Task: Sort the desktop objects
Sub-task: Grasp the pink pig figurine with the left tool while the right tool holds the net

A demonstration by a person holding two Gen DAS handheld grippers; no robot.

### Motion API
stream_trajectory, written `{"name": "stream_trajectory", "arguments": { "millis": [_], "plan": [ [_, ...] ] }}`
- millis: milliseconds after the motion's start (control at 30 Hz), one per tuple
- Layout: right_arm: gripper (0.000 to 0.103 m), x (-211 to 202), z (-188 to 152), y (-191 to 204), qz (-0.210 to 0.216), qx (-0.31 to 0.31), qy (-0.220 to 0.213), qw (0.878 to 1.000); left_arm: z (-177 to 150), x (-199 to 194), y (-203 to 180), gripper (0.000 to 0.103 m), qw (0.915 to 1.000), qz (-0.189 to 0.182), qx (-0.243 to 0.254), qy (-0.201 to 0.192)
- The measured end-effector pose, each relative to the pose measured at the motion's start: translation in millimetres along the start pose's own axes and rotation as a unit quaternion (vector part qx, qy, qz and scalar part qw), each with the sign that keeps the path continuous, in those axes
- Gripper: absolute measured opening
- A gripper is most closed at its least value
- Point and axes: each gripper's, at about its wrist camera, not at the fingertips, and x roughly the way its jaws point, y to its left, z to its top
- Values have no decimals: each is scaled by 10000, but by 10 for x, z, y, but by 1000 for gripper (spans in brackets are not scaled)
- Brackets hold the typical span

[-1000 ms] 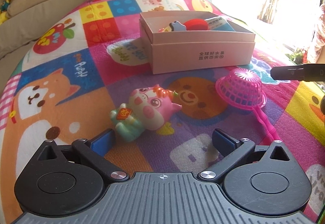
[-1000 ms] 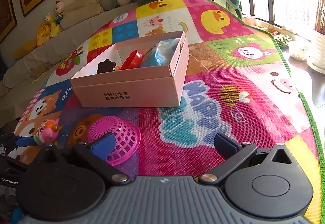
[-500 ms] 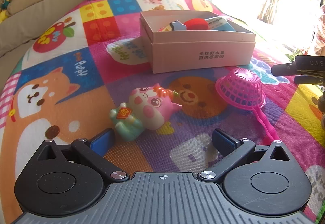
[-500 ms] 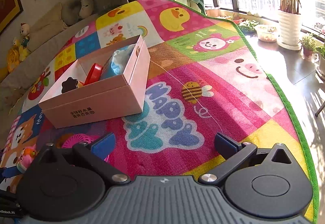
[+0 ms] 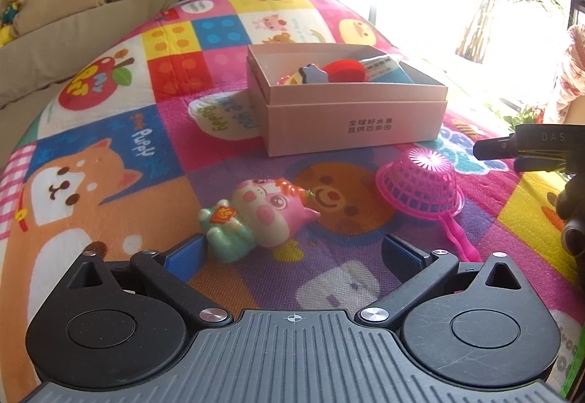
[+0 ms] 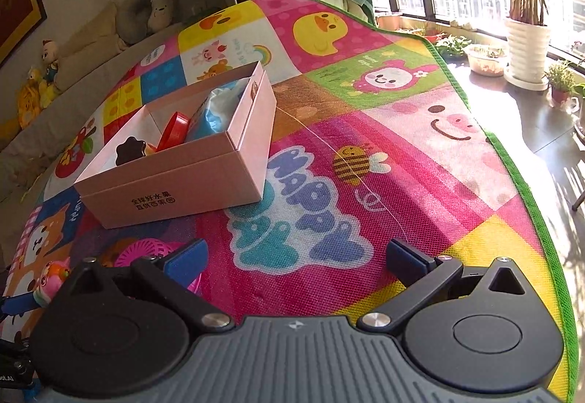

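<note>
Left tool (image 5: 292, 251): fingers spread wide, nothing between them, held low over a colourful cartoon play mat (image 5: 109, 132). A pig-faced toy figure (image 5: 256, 215) in pink and mint green lies on its side on the mat, just ahead of the left blue fingertip (image 5: 184, 253), which is very near its green base; contact cannot be judged.

Right of the figure, an upturned pink mesh strainer (image 5: 420, 183) rests rim-down on the mat, its handle running toward the viewer.

Beyond both, an open pale pink cardboard box (image 5: 351, 121) with printed characters on its front wall holds a red round piece (image 5: 345, 70), a dark star-shaped piece (image 5: 310, 72) and a blue-and-white packet (image 5: 387, 68).

Right tool (image 6: 294, 258): fingers likewise spread wide and empty, above a bare stretch of mat (image 6: 402, 154) lettered "HAPPY"; the box (image 6: 190, 180) sits ahead to its left, the strainer (image 6: 146, 251) partly hidden behind its left finger.

Background: a sofa (image 5: 55, 48) with plush toys, and potted plants (image 6: 526, 19) by a bright window.
</note>
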Motion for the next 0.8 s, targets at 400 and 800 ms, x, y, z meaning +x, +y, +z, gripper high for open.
{"name": "stream_trajectory", "arguments": {
  "millis": [400,800],
  "plan": [
    [103,-10,-7,-8,-22,-13,-11,10000,151,158,128,103,9966,165,-753,280],
    [103,-2,-10,2,-49,-31,-16,10000,156,78,193,103,9925,1153,-389,59]
  ]
}}
